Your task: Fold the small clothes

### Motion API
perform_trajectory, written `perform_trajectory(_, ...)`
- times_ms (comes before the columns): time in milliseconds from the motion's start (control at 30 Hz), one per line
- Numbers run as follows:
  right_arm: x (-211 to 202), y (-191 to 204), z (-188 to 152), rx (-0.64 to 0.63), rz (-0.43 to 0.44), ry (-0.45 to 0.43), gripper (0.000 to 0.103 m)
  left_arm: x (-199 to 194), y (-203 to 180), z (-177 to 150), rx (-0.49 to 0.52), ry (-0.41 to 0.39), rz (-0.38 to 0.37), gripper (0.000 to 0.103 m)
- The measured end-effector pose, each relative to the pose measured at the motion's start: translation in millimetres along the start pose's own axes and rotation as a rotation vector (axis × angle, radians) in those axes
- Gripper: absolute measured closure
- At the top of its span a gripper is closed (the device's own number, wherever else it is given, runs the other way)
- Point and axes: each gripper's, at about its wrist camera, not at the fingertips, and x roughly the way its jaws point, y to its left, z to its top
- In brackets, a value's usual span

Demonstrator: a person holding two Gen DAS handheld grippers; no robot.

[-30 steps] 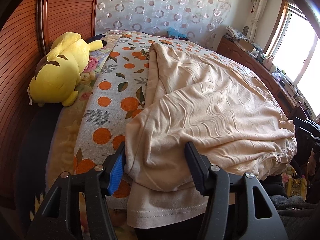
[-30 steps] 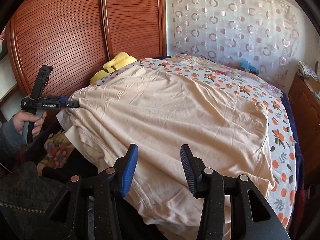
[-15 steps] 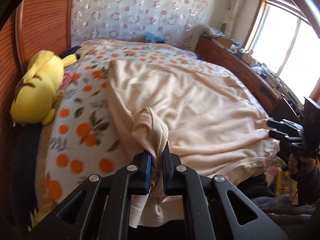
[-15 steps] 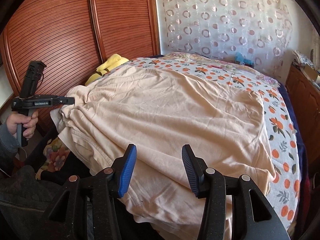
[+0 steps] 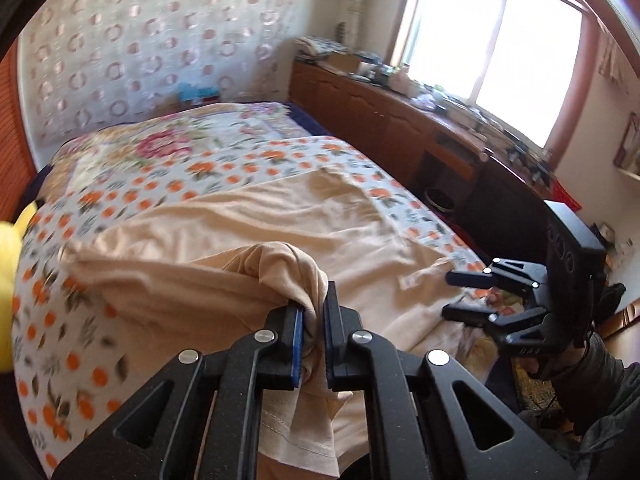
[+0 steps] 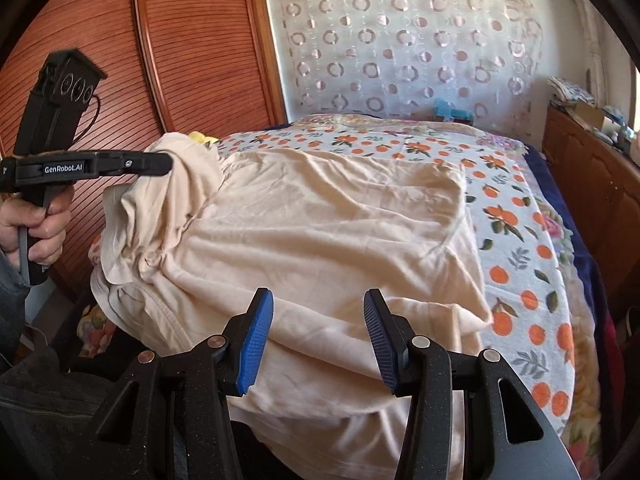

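A peach-coloured garment (image 6: 320,232) lies spread on the bed; it also shows in the left wrist view (image 5: 248,240). My left gripper (image 5: 313,312) is shut on a bunched fold of the garment's near left edge and holds it lifted above the bed. In the right wrist view the left gripper (image 6: 166,164) shows at the left with the cloth hanging from it. My right gripper (image 6: 318,320) is open and empty, just above the garment's near edge. It also shows in the left wrist view (image 5: 452,294), at the right, open.
The bed has an orange-print cover (image 6: 520,208). A yellow plush toy (image 5: 8,240) lies at the bed's left edge. A wooden wardrobe (image 6: 180,40) stands on the left. A wooden cabinet (image 5: 400,120) with clutter runs under the window on the right.
My left gripper closed on the garment's left edge, then lifted it and swung to the right. My right gripper stayed open near the front edge.
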Motion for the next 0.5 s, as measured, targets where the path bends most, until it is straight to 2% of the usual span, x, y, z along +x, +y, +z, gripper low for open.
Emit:
perform_trajectory(300,-30,-31,-13,0.069,-0.061,-0.052,0.054,35,-78,60,0.097,0.007,-0.134,0.094)
perform_trajectory(467,-38,-38,-18,0.120,-0.072,-0.080,0.054,45,-104,75,0.148,0.028,-0.129,0.093)
perform_trajectory(500,-38,-39,-19,0.126,-0.076,-0.082,0.054,46,-106,77,0.158,0.027,-0.127,0.091)
